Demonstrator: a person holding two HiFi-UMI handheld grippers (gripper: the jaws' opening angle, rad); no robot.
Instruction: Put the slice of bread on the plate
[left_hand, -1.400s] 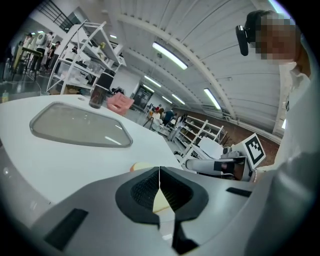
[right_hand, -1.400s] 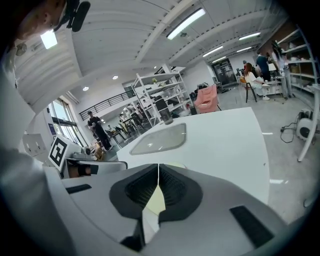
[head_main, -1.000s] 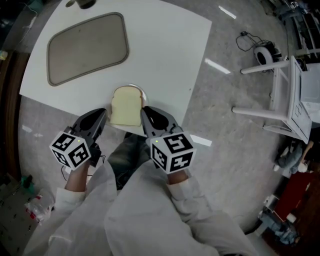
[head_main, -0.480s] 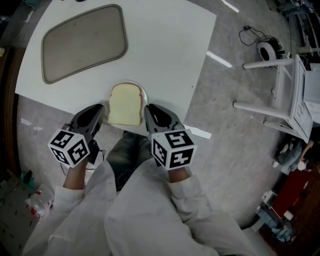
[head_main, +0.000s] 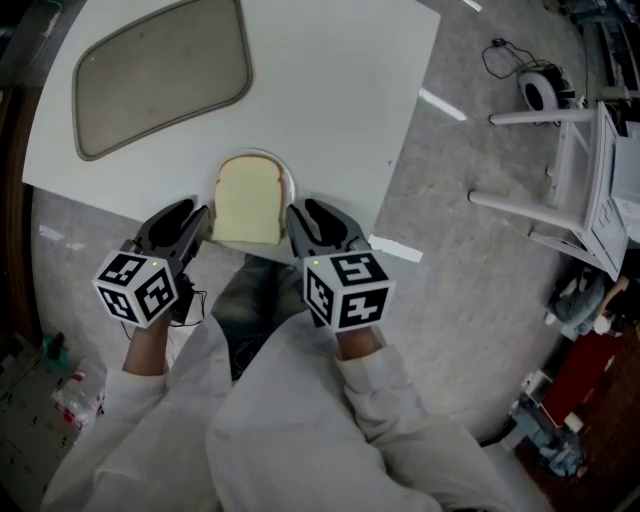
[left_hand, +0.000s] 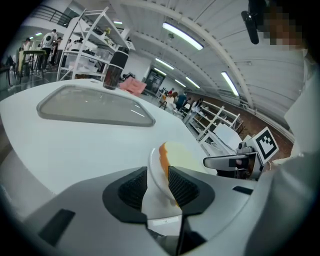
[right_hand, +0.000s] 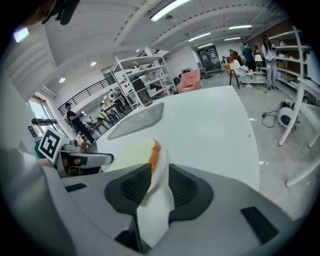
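Sitting on white plate (head_main: 289, 180), bread slice (head_main: 247, 200) lay between claws; right gripper (head_main: 306, 214) clamped plate rim, left gripper (head_main: 190, 222) jaws had just been opening, rim loose between them.

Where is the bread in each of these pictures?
Head view: bread in the middle, on the plate.
Left gripper view: low, just right of centre.
Right gripper view: low, just left of centre.
Shared landmark: the grey tray.
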